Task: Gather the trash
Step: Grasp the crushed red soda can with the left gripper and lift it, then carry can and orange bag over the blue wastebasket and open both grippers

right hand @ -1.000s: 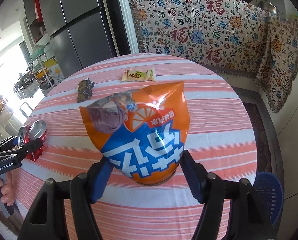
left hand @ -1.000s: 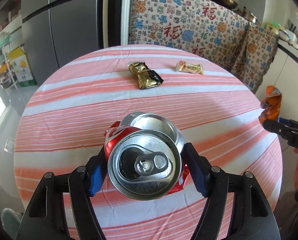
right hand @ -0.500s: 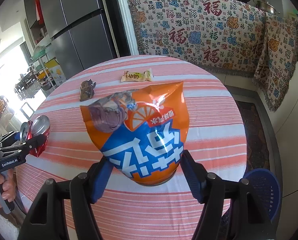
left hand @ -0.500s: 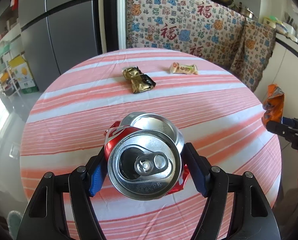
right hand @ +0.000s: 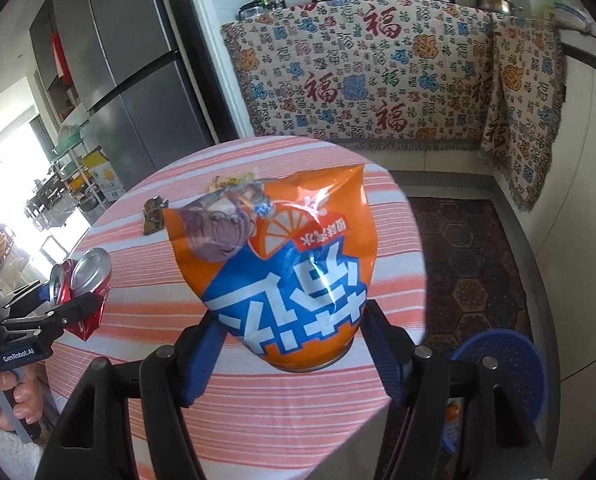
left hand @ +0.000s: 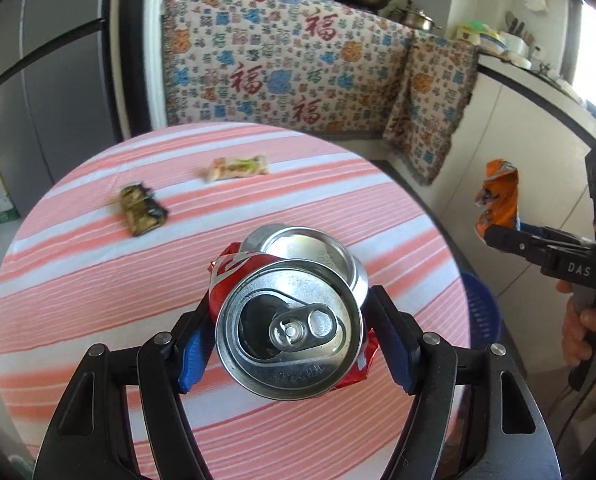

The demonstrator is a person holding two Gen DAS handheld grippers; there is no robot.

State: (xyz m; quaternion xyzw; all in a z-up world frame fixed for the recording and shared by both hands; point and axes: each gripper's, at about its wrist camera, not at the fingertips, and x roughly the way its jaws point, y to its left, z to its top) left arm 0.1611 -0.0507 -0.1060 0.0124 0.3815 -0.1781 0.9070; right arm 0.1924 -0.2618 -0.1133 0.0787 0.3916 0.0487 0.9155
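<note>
Your left gripper (left hand: 294, 344) is clamped on the crushed red can (left hand: 290, 328), its blue pads pressing both sides, the can's open top facing the camera. Your right gripper (right hand: 294, 340) is clamped the same way on the crumpled orange can (right hand: 282, 264), held with its print upside down. Neither grip has changed from a second ago; the jaws stand just as far apart as before.

What differs is where you carry them. Both loads have risen and swung toward the right side of the round striped table (left hand: 78, 288). In the left view the table now sits lower and further left, and the blue basket (left hand: 480, 312) shows past the table's right edge, where before it was hidden. In the right view that basket (right hand: 510, 360) has grown from a sliver at the frame's edge to a clear rim on the floor beside the table, and more patterned rug is in sight.

Two pieces of trash lie on the far part of the table as before: a dark gold wrapper (left hand: 142, 214) and a pale wrapper (left hand: 238, 167), near each other but apart.
</note>
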